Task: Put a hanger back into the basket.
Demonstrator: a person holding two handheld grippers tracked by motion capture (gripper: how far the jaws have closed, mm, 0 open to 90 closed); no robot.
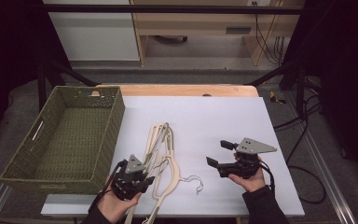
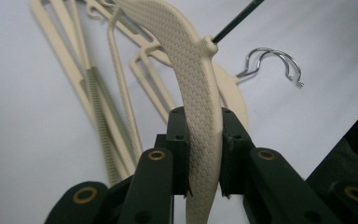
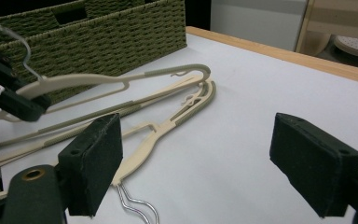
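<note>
Hidden: held hanger's [image 2: 198, 107] lower end cut off; pile count unclear, perhaps three.
Hanger: cream, textured, near left on the white table [image 1: 223, 121].
Left gripper [image 1: 137, 179]: clamped on hanger.
Right gripper [image 1: 219, 154]: released, empty.

White mat [image 1: 223, 121] open at centre and right, hangers [image 1: 161, 149] and woven basket [image 1: 70, 135] crowding left

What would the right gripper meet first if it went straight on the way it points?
Probably the hangers lying on the table. The right gripper is open, and nothing lies between its jaws. Beyond the hangers stands the basket. Depth is unclear, so it might pass over them.
</note>
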